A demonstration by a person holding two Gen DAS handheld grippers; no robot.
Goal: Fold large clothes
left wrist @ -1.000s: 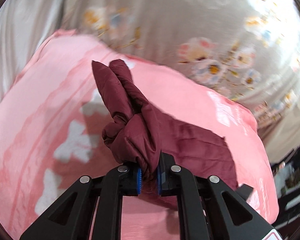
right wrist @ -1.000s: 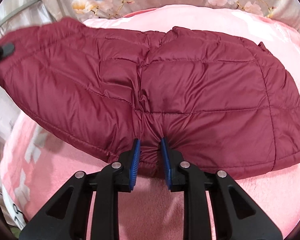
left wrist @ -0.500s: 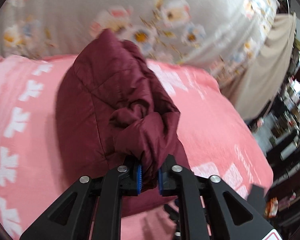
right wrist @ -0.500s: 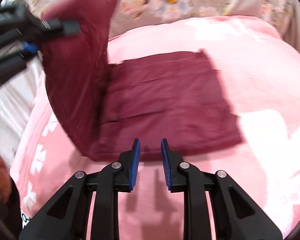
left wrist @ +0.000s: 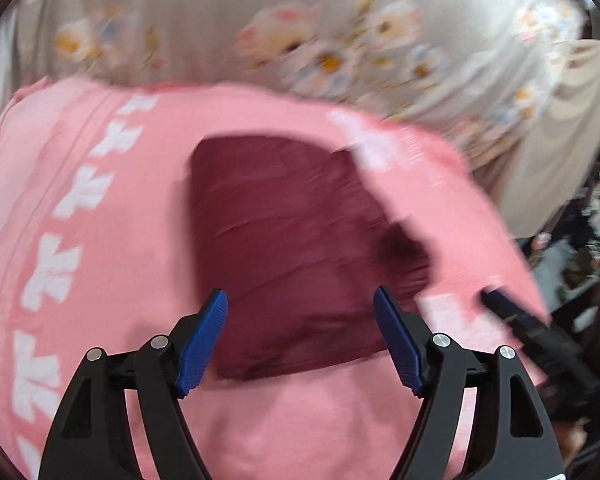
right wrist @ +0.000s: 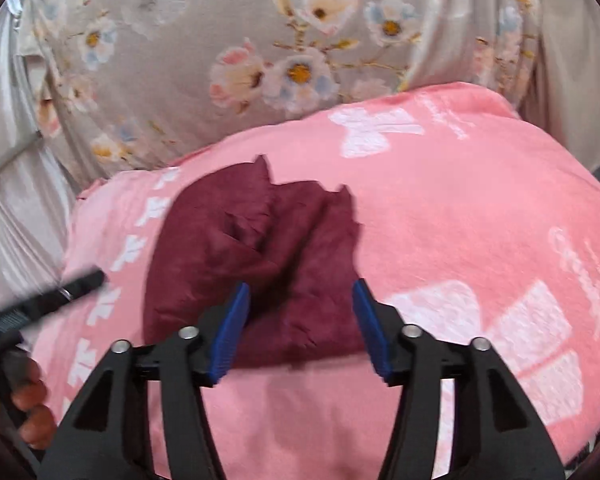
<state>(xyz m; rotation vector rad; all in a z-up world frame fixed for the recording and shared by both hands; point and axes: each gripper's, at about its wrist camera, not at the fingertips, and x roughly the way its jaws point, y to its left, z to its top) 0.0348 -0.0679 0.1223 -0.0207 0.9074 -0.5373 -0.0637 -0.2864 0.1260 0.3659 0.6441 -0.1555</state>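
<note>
A dark red quilted jacket (left wrist: 284, 240) lies folded in a compact bundle on the pink blanket (left wrist: 100, 260). In the right wrist view the same jacket (right wrist: 260, 264) shows its folded layers and a jagged far edge. My left gripper (left wrist: 300, 312) hovers above the bundle's near edge, its jaws opening wide with nothing pressed between the blue pads. My right gripper (right wrist: 300, 308) is also opening above the jacket's near edge, and its pads touch nothing. The right gripper's black finger (left wrist: 512, 312) shows at the right of the left wrist view, and the left gripper's (right wrist: 60, 288) at the left of the right wrist view.
The pink blanket (right wrist: 460, 240) with white bow shapes covers a raised bed. Behind it hangs a grey floral cloth (right wrist: 260, 60). A person's hand (right wrist: 28, 408) shows at the lower left. Cluttered furniture (left wrist: 580, 240) stands past the bed's right edge.
The left gripper let go of the bunched jacket fabric, which dropped onto the bundle. Both grippers opened and drew back, and the jacket now lies folded smaller.
</note>
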